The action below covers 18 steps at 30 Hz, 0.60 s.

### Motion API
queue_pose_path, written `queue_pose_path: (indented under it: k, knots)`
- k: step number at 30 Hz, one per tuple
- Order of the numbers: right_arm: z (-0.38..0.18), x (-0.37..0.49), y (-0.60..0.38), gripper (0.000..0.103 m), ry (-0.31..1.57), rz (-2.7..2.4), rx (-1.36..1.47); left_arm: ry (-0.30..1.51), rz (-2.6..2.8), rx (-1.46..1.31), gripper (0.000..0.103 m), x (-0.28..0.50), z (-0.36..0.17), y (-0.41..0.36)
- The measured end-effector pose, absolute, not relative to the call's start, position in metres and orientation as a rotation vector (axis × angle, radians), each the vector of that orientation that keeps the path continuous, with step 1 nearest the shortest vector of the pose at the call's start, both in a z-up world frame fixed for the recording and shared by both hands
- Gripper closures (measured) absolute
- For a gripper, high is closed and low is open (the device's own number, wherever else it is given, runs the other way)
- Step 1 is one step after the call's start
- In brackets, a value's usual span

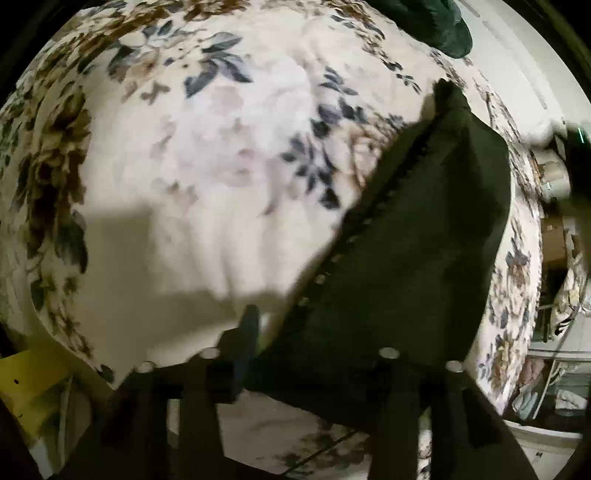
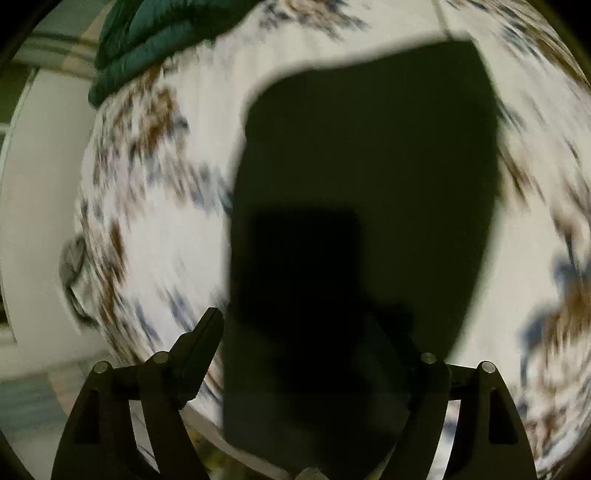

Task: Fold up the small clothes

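On the bed, under both cameras: floral spread, one dark garment, two grippers.
Bedspread (image 1: 207, 155): cream fabric with brown and grey-blue flower print; fills most of both views; strongly smeared in the right wrist view (image 2: 155, 221).
Dark garment (image 1: 413, 251): black or very dark green cloth, largest item on the spread; in the left wrist view it runs up and away from the gripper, with a scalloped trim along its left edge and a raised point at the far end. In the right wrist view (image 2: 369, 177) it shows as a broad, flat-looking panel with a darker layer near the camera.
Green quilted item (image 2: 155, 33): lies at the far edge of the spread, apart from the dark garment; also seen at the top of the left wrist view (image 1: 436, 26).
Left gripper (image 1: 317, 354): fingers spread wide; garment's near edge lies between them; right finger hidden by cloth; cannot tell whether anything is pinched.
Right gripper (image 2: 314, 343): fingers set wide apart; garment lies between them; left fingertip (image 2: 207, 328) is clear of the cloth edge, right one lost against the dark fabric.
Room clutter (image 1: 554, 258): blurred shelves and objects beyond the bed's right side.
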State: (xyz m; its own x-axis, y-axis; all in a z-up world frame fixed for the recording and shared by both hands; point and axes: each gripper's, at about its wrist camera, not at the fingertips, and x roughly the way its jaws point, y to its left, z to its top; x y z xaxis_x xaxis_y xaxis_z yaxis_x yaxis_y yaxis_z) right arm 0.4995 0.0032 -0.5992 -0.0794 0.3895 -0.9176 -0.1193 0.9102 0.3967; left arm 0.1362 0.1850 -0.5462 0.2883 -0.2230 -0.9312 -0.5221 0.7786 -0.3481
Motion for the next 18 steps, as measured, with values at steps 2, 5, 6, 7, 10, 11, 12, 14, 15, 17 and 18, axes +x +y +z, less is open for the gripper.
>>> queue_pose_path:
  k: [2,5,6,7,10,11,12,14,15,17,18]
  knots:
    - [-0.611,0.444,-0.023,0.022,1.636,0.416,0.198,1.302,0.200,-0.690,0.050,0.137,-0.548,0.177]
    - [-0.642,0.354,-0.060,0.022,1.746,0.404,0.272,1.342,0.173,-0.626,0.049,0.140,-0.554,0.164]
    - [-0.654,0.330,-0.068,0.022,1.780,0.402,0.303,1.359,0.164,-0.596,0.049,0.141,-0.557,0.161]
    - [-0.665,0.306,-0.076,0.022,1.812,0.406,0.334,1.375,0.157,-0.566,0.049,0.142,-0.561,0.159]
    - [-0.706,0.242,-0.094,0.022,1.906,0.376,0.453,1.403,0.121,-0.504,0.049,0.144,-0.572,0.157]
    - [-0.717,0.229,-0.096,0.022,1.917,0.373,0.480,1.408,0.098,-0.500,0.049,0.143,-0.576,0.160]
    - [-0.727,0.216,-0.097,0.022,1.922,0.365,0.499,1.413,0.091,-0.495,0.049,0.142,-0.579,0.162]
    - [-0.745,0.199,-0.096,0.022,1.923,0.371,0.533,1.429,0.067,-0.508,0.049,0.139,-0.588,0.171]
    - [-0.751,0.194,-0.095,0.022,1.915,0.371,0.546,1.443,0.053,-0.528,0.049,0.138,-0.594,0.176]
    - [-0.758,0.188,-0.089,0.021,1.884,0.373,0.558,1.458,0.005,-0.585,0.049,0.138,-0.603,0.185]
    - [-0.760,0.186,-0.088,0.021,1.867,0.362,0.562,1.463,-0.020,-0.613,0.049,0.139,-0.607,0.187]
